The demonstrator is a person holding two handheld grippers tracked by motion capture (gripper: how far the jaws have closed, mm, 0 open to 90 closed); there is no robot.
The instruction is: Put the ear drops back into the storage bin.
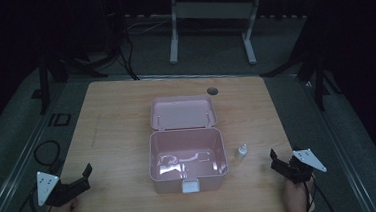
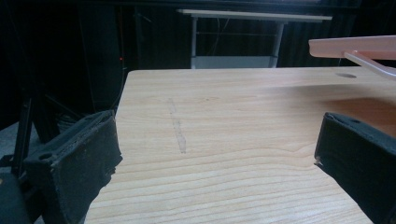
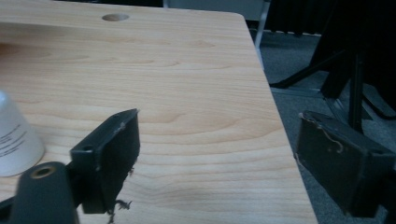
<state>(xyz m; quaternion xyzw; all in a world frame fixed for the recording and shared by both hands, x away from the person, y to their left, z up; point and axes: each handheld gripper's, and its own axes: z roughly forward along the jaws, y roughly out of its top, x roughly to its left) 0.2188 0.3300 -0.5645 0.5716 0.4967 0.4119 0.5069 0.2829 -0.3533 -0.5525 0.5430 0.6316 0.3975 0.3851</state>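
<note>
Two grippers sit at the near corners of the table [image 1: 116,111], one in each of your hands, and both hold nothing. Your left gripper [image 1: 81,179] rests at the near left edge, its jaws spread wide; in the left gripper view you see bare wood between the two black pads [image 2: 79,163], with a faint grey streak [image 2: 177,130] running away across the grain. Your right gripper [image 1: 279,161] hangs at the near right edge, its jaws just as wide apart, and in the right gripper view the far jaw sits past the table's edge, over the grey floor [image 3: 299,60].

Between the two, at the middle of the near half, stands the pink box [image 1: 187,158], open, with its white latch [image 1: 190,186] facing you and something pale and glossy lying on its bottom; what it is you cannot tell from here. Just beside the box's right wall, apart from it, stands the small white bottle [image 1: 241,151], upright, nearer your right gripper than your left. In the right gripper view its body [image 3: 14,140] shows at the left edge, just beyond the left jaw and not touching it.

Beyond that, the box's lid [image 1: 182,112] lies tipped back, and behind its right corner you see the round hole [image 1: 212,90] in the tabletop. Farther off stands a white table frame [image 1: 210,24] on the dark floor.
</note>
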